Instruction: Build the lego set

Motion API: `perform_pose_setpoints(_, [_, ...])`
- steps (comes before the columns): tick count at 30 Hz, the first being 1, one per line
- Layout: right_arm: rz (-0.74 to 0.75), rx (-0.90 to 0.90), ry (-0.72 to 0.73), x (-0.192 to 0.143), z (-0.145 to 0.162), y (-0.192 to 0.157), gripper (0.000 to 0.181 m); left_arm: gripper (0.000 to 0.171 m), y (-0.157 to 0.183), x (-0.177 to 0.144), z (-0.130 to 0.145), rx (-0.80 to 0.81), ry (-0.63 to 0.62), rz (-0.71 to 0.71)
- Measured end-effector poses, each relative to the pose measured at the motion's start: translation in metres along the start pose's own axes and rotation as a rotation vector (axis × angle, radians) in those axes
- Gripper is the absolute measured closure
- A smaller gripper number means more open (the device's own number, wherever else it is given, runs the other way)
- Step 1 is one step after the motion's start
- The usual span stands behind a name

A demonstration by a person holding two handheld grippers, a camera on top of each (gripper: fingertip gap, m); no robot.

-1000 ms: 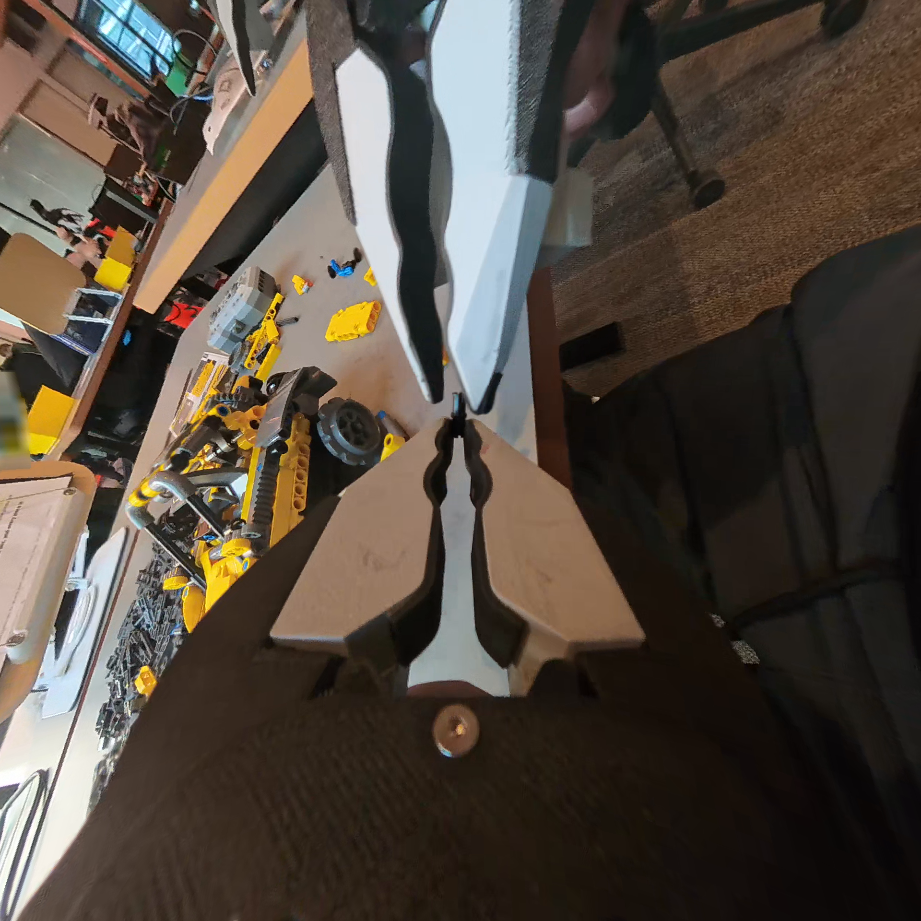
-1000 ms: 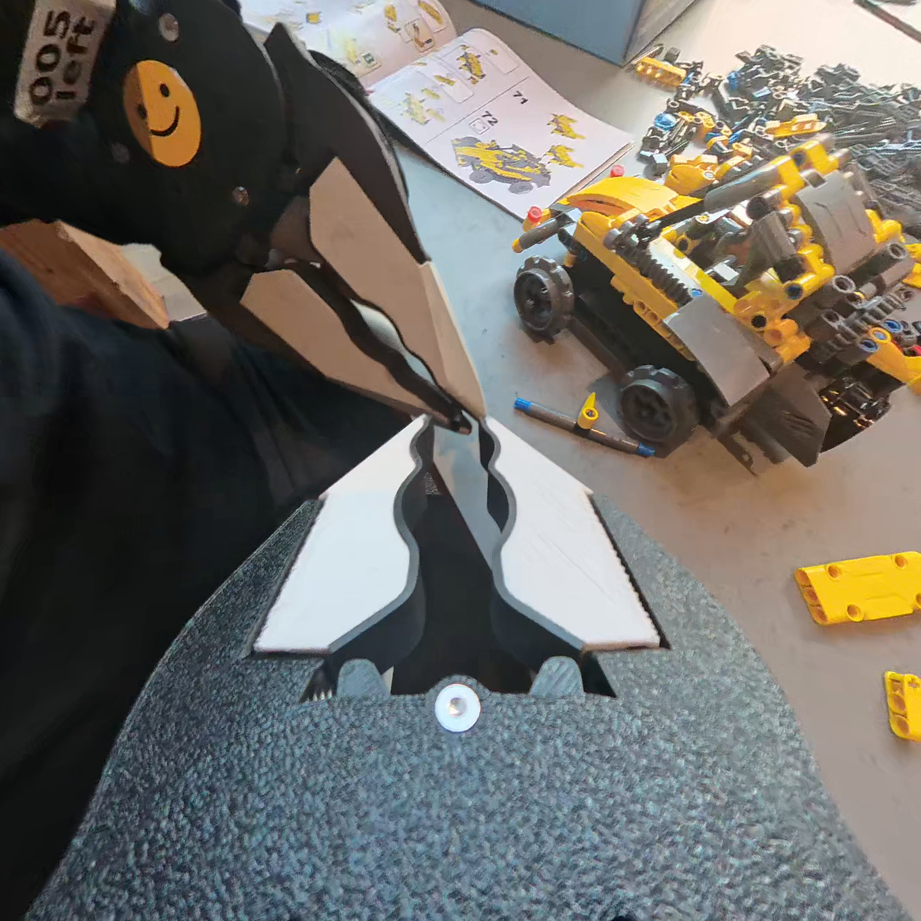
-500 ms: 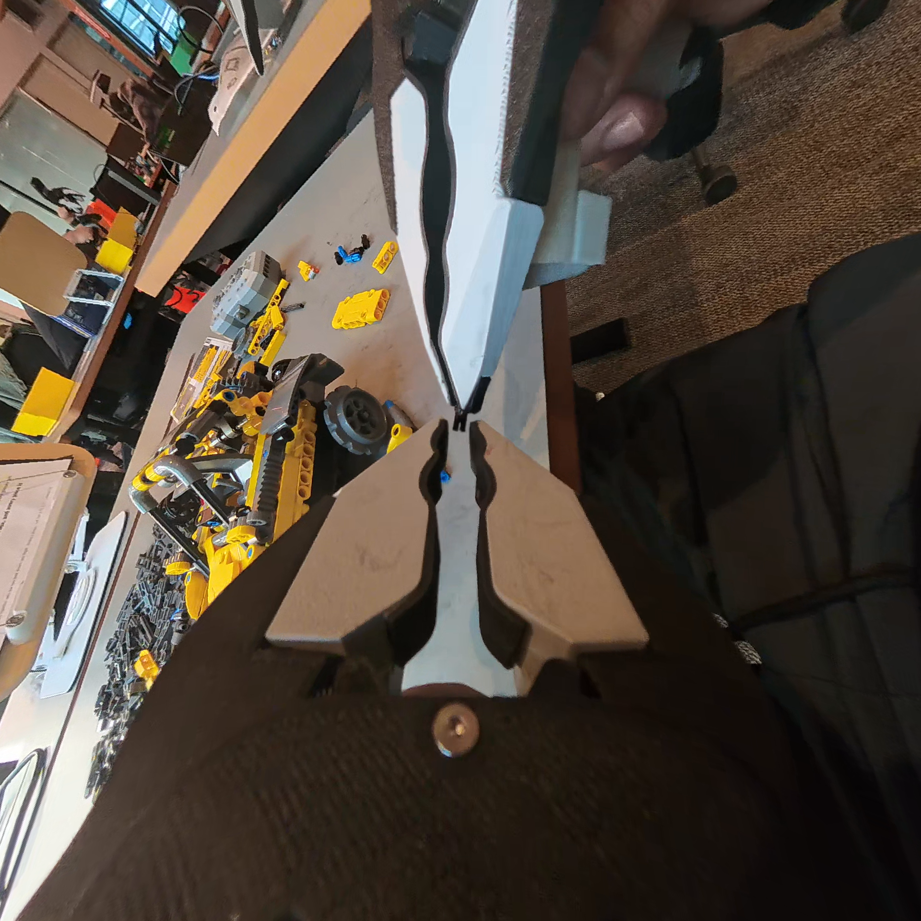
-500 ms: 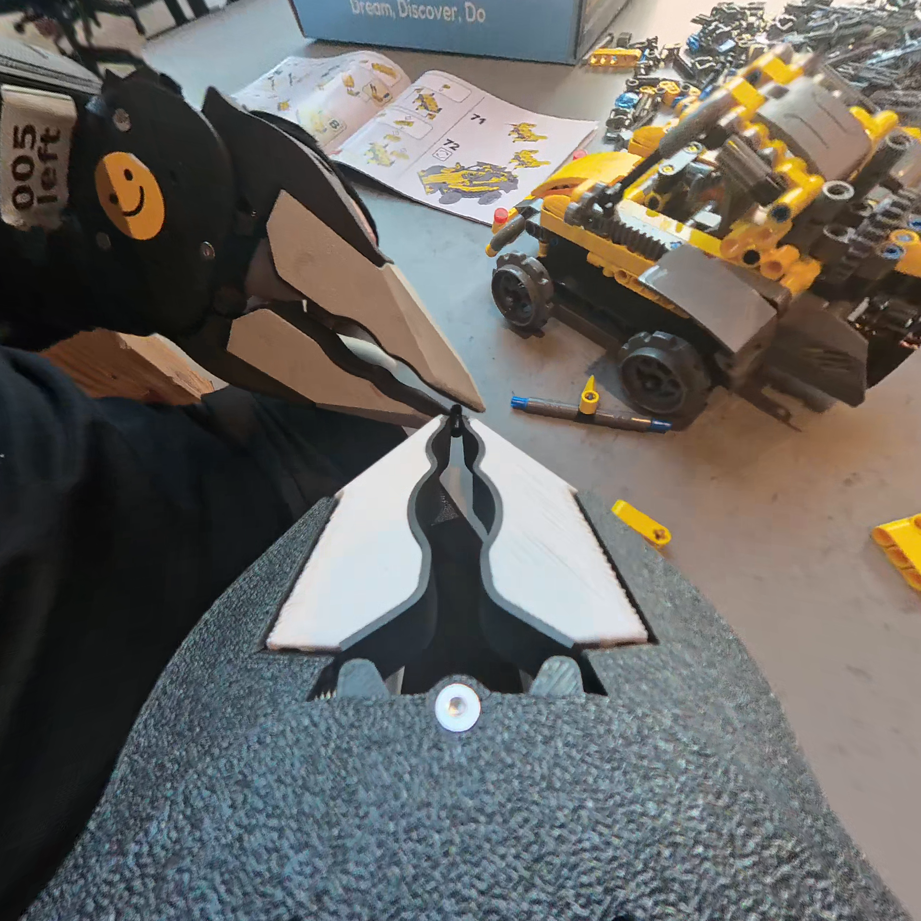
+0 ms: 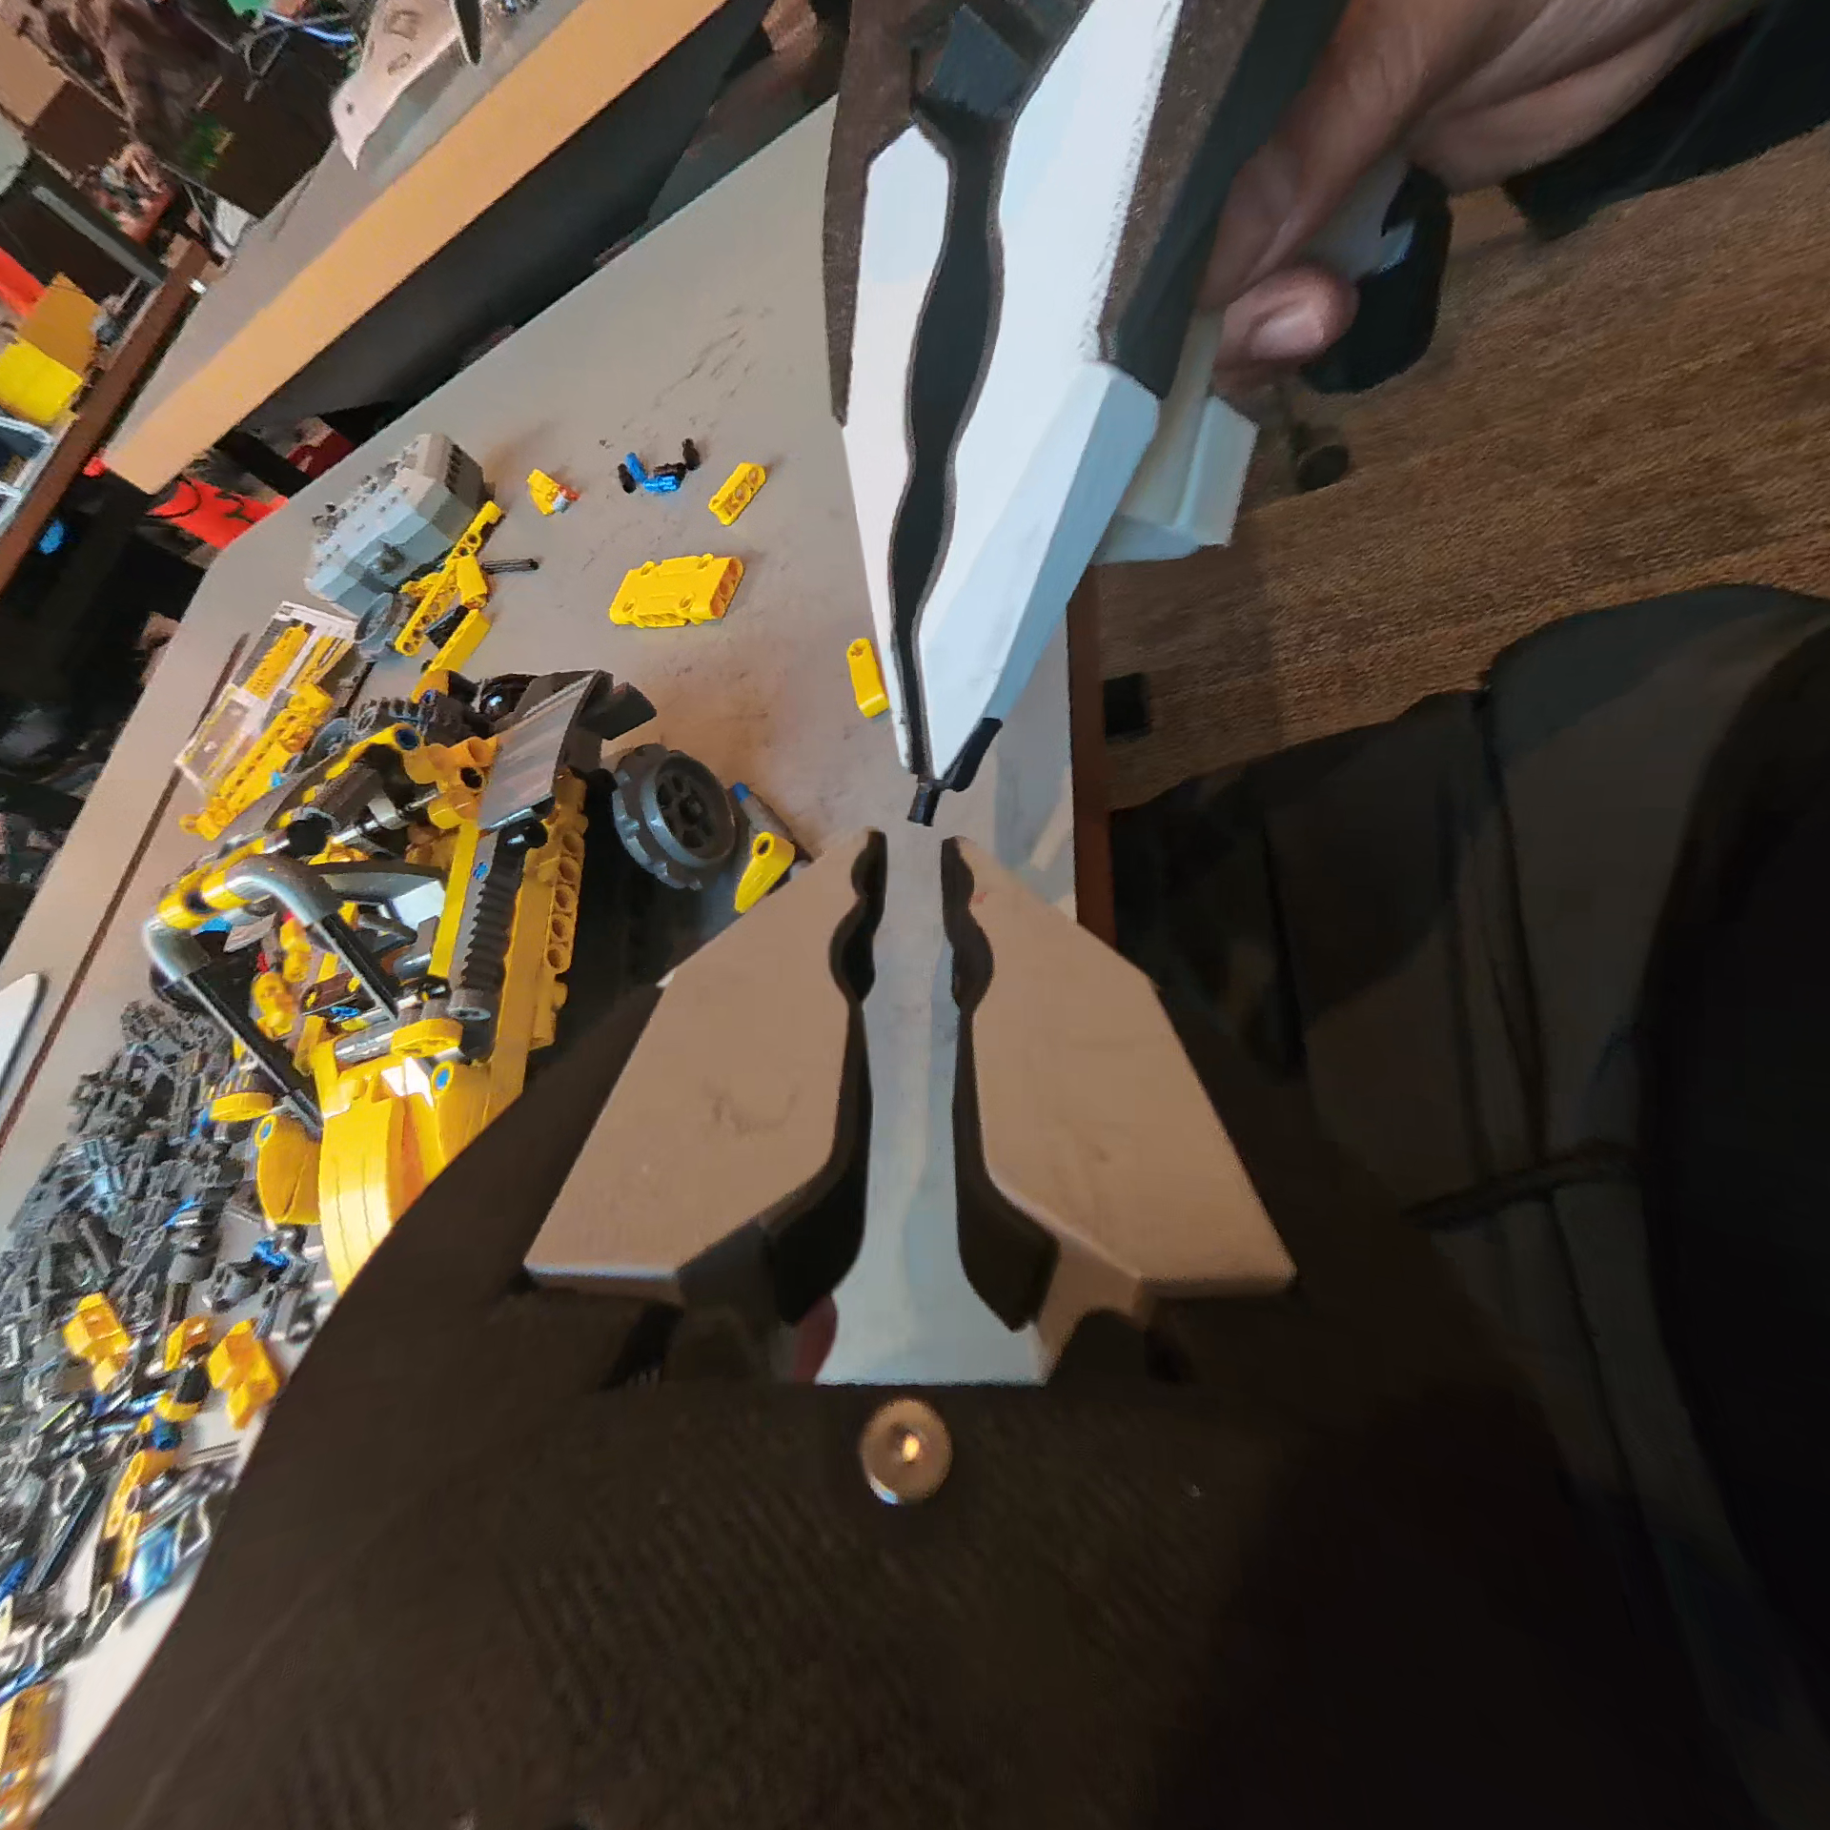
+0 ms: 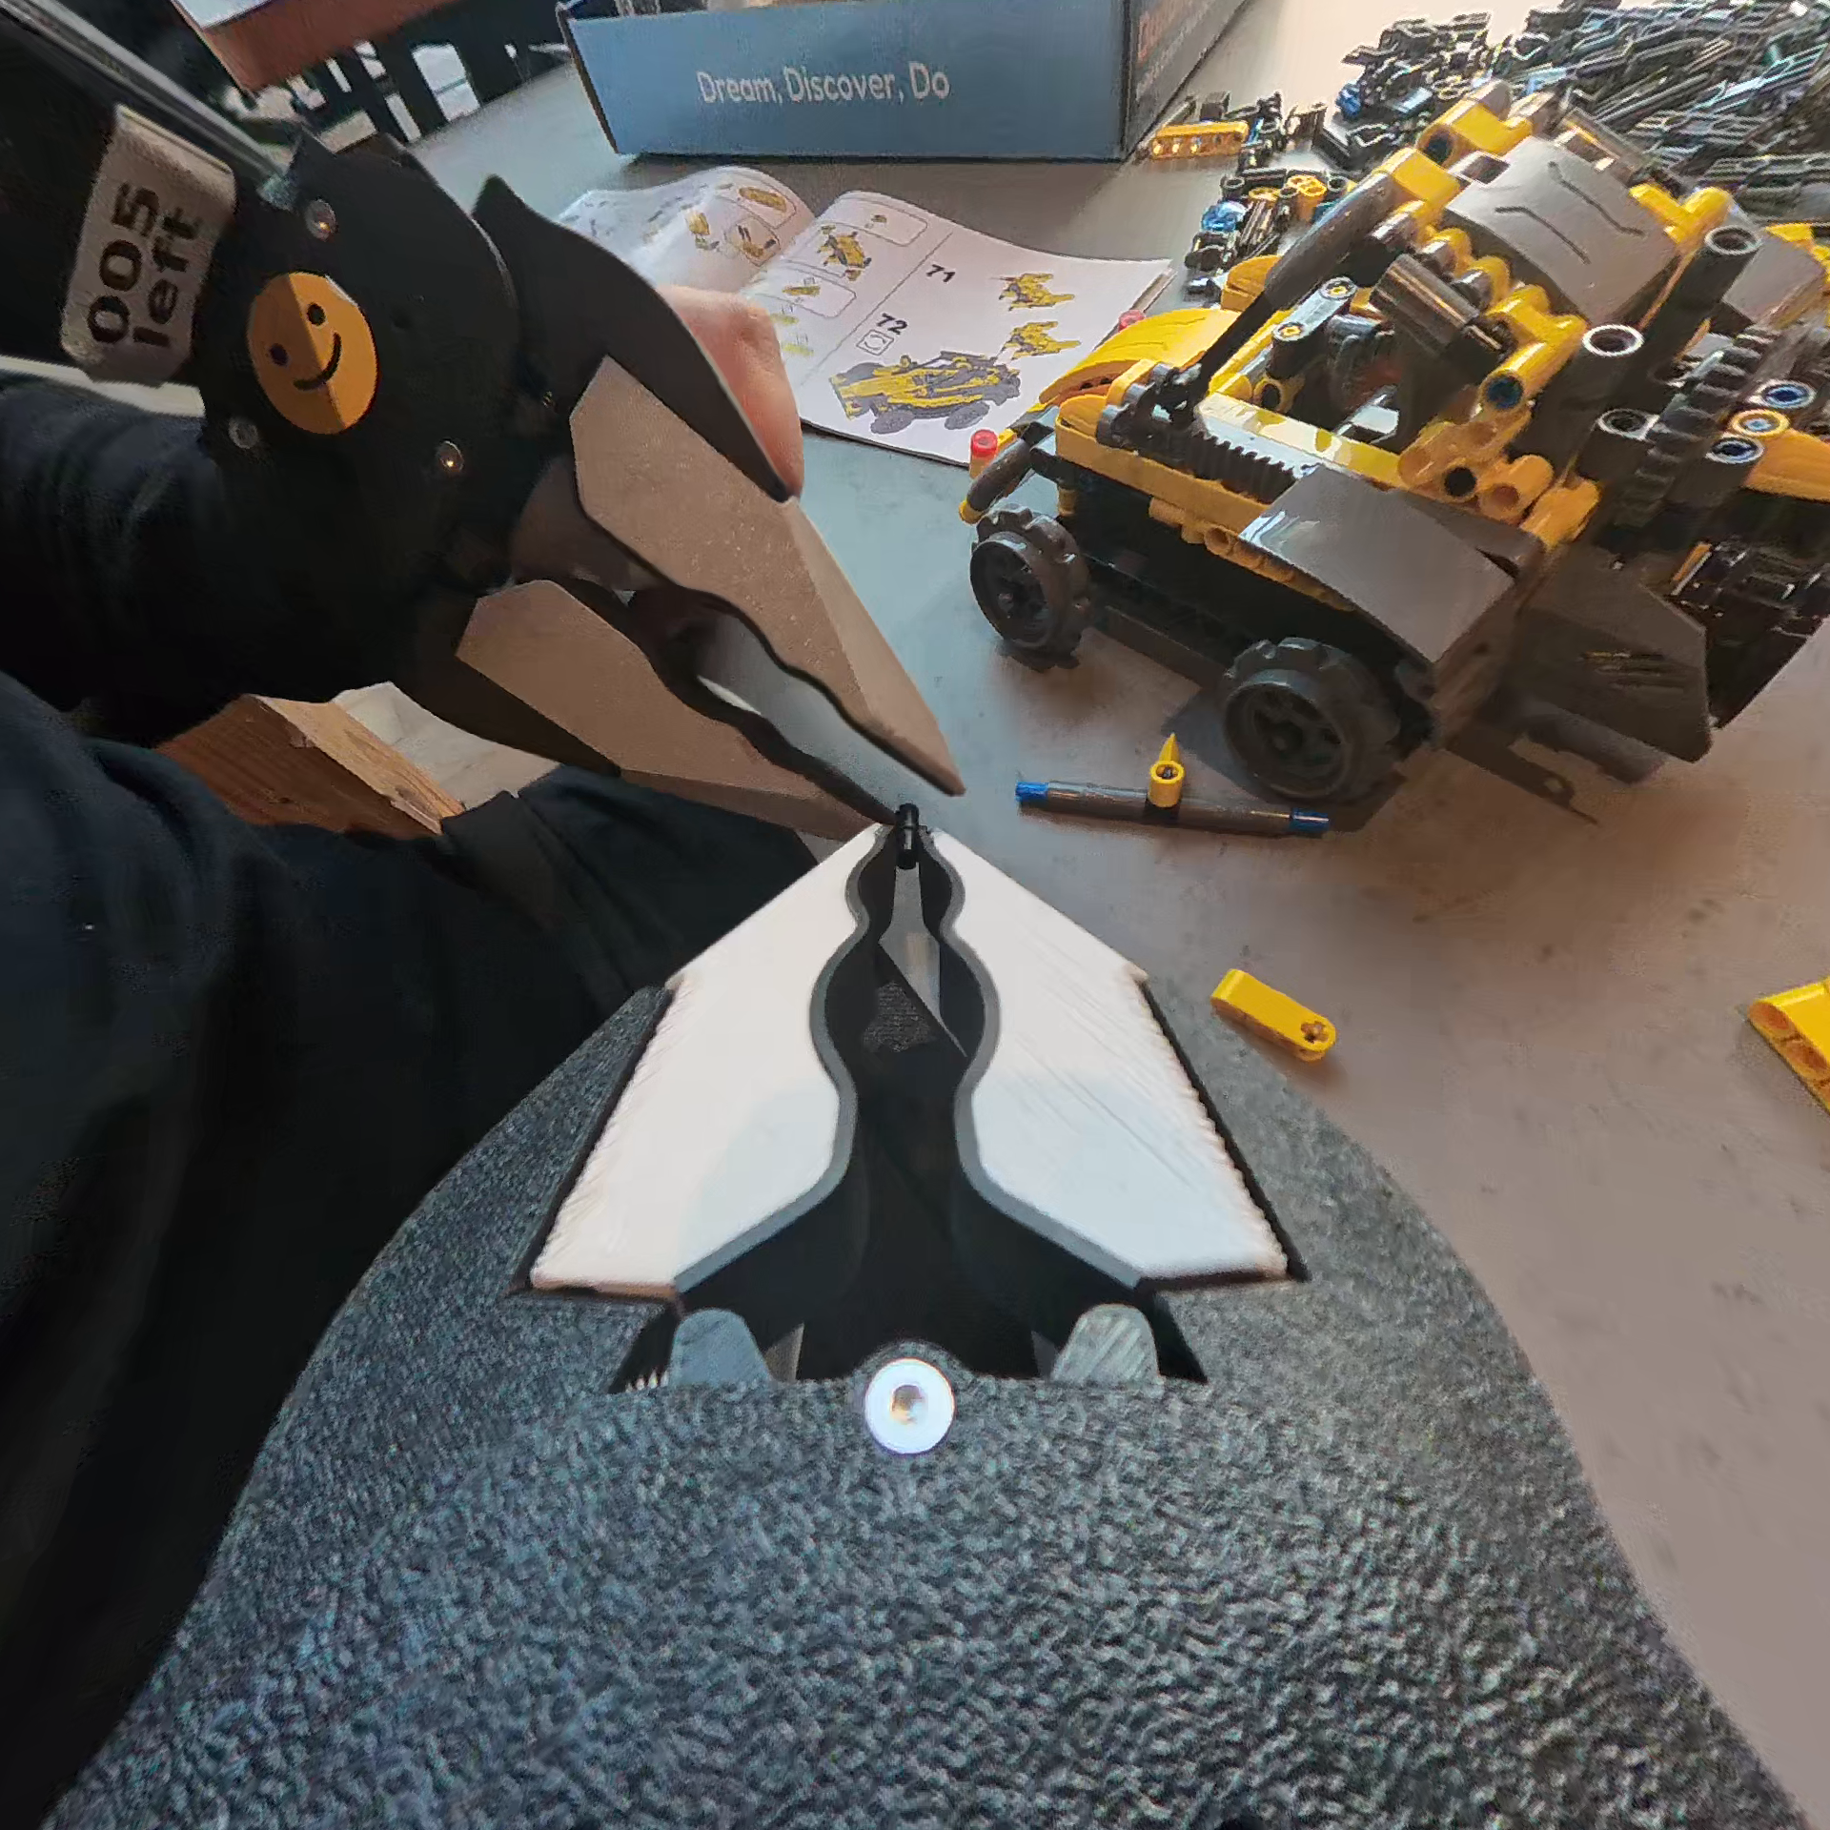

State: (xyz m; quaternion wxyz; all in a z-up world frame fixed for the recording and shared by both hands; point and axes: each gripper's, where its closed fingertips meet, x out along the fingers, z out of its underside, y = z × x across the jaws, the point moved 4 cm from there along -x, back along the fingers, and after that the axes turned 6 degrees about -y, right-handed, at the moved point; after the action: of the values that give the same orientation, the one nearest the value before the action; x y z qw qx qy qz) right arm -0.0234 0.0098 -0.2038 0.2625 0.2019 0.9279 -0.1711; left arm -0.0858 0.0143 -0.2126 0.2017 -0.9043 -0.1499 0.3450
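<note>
While clamped: pin point(image 6: 905, 830) in R tongs point(image 6: 905, 842).

Glossy plastic model car point(image 6: 1386, 475); matt table point(image 6: 1485, 990).

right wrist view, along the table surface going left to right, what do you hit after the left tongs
left tongs → small black pin pinched in the right tongs → grey axle with blue ends → small yellow connector → yellow panel piece at the right edge
</note>
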Motion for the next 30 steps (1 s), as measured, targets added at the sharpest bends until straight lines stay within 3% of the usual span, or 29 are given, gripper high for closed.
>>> perform_pose_setpoints(5, [-0.022, 0.02, 0.014, -0.0018, -0.0016, -0.0005, 0.177, 0.171, 0.0067, -0.0038, -0.0023, 0.039, 0.029, 0.031])
perform_pose_setpoints(11, [-0.065, 0.046, -0.003, -0.0014, 0.0014, -0.0039, 0.176, 0.171, 0.009, -0.0022, -0.0019, 0.11, 0.025, -0.025])
perform_pose_setpoints(30, [-0.121, 0.131, 0.014, 0.0037, 0.0065, -0.0017, 0.177, 0.171, 0.0093, -0.0023, -0.0018, 0.117, 0.021, -0.037])
